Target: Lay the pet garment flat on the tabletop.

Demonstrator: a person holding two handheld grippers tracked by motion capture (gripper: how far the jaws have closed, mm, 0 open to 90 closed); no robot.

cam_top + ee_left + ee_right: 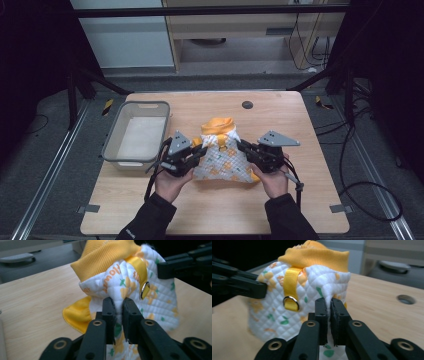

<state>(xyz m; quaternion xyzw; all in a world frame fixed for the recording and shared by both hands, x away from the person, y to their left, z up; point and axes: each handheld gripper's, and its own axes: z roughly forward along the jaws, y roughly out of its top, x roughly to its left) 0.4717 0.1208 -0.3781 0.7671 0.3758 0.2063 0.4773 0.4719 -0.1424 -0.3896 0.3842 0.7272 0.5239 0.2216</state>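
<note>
My left tongs (117, 302) and right tongs (328, 302) each pinch the white quilted, yellow-trimmed garment (220, 157) between them; the grey plastic basin (112, 145), lined white, sits beyond my left tongs.

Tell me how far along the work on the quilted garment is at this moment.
Done: both grippers have taken hold. The left gripper and right gripper each pinch an edge of the quilted garment, one on each side. In hand: the garment hangs bunched between them over the table, yellow collar on top. Left: the grey bin beside it holds no garment, if that is where it goes.
</note>
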